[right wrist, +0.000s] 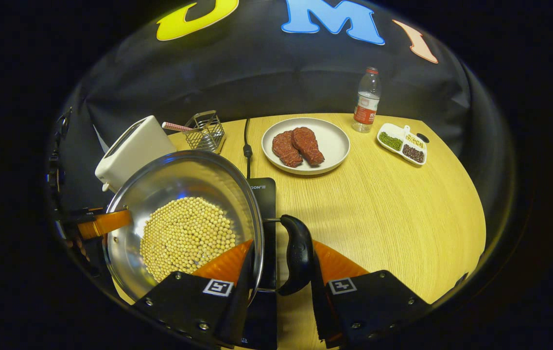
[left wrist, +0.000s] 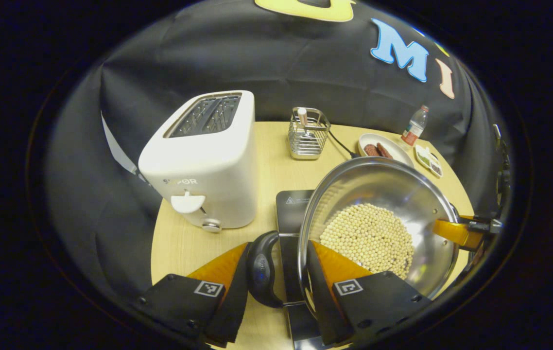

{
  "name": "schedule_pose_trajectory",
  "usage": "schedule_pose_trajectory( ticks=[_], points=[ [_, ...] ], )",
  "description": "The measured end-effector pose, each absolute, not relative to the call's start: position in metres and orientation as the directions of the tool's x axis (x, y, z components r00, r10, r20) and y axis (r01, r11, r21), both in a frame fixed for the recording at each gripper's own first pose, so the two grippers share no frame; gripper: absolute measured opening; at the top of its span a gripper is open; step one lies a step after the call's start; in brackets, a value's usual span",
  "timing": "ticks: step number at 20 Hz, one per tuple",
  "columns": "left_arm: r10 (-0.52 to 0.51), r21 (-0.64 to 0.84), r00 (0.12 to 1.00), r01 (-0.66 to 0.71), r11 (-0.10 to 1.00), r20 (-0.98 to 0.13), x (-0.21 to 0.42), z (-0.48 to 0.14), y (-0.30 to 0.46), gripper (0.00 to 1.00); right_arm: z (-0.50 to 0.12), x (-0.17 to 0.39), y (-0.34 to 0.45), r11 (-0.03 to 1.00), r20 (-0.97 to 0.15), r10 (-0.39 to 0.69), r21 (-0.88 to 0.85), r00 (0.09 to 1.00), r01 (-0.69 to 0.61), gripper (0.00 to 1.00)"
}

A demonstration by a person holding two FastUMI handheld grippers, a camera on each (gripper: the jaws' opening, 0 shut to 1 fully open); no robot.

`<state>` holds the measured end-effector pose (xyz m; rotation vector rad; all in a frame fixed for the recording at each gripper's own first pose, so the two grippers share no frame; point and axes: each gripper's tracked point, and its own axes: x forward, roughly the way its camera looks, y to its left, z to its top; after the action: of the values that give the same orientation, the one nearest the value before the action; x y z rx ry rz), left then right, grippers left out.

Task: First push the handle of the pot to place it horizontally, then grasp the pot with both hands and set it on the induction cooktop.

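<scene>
We hold the pot (left wrist: 378, 218) with both grippers, one at each side handle. In the left gripper view, the left gripper (left wrist: 276, 287) has its two fingers on either side of a black loop handle (left wrist: 262, 270) and the pot rim; one finger is outside the handle, the other inside the pot wall. The jaws are closed on this handle and rim. In the right gripper view, the right gripper (right wrist: 279, 287) does the same on the opposite handle (right wrist: 298, 255), its jaws closed around the rim and the loop.

The pot is steel, tilted in both views, with a layer of pale soybeans (right wrist: 186, 238) inside. It is above the black induction cooktop (right wrist: 264, 194), which lies near the middle of the desk (right wrist: 403, 218); we cannot tell whether the pot touches it.

Toward the far edge of the desk we see a white toaster (left wrist: 203, 160), a wire basket (left wrist: 308, 133), a plate with meat (right wrist: 305, 145), a bottle (right wrist: 366, 99) and a small divided dish (right wrist: 402, 144).
</scene>
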<state>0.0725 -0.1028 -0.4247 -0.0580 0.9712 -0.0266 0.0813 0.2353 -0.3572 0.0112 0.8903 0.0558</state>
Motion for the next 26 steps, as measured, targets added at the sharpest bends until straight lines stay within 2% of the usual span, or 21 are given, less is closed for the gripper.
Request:
schedule_pose_trajectory(
  ticks=[2,6,8,10,12,20,26],
  points=[
    [-0.050,-0.078,0.597,-0.021,0.997,-0.801,0.075,-0.417,-0.103,0.75,-0.356,0.082,0.237,0.997,-0.770,0.082,0.059,0.633,-0.056,0.55],
    [-0.009,-0.088,0.663,-0.085,0.992,-0.748,0.074,-0.380,-0.095,0.84,-0.333,0.083,0.229,0.993,-0.717,0.114,0.081,0.688,-0.080,0.77],
    [0.019,-0.080,0.712,-0.105,0.991,-0.702,0.072,-0.355,-0.100,0.89,-0.313,0.084,0.221,0.991,-0.678,0.135,0.101,0.723,-0.090,0.86],
    [0.044,-0.075,0.760,-0.121,0.990,-0.648,0.069,-0.324,-0.114,0.90,-0.290,0.083,0.209,0.989,-0.639,0.145,0.107,0.755,-0.100,0.90],
    [0.063,-0.059,0.805,-0.121,0.991,-0.590,0.063,-0.291,-0.135,0.95,-0.262,0.081,0.195,0.987,-0.593,0.159,0.112,0.789,-0.115,0.90],
    [0.013,-0.101,0.939,-0.050,0.994,-0.343,0.042,-0.159,-0.306,0.95,-0.134,0.050,0.108,0.991,-0.354,0.135,0.059,0.925,-0.122,0.90],
    [0.016,-0.080,0.989,-0.028,0.996,-0.150,0.029,-0.063,-0.402,0.96,-0.045,0.025,0.040,0.995,-0.194,0.100,0.050,0.976,-0.092,0.90]
  ],
)
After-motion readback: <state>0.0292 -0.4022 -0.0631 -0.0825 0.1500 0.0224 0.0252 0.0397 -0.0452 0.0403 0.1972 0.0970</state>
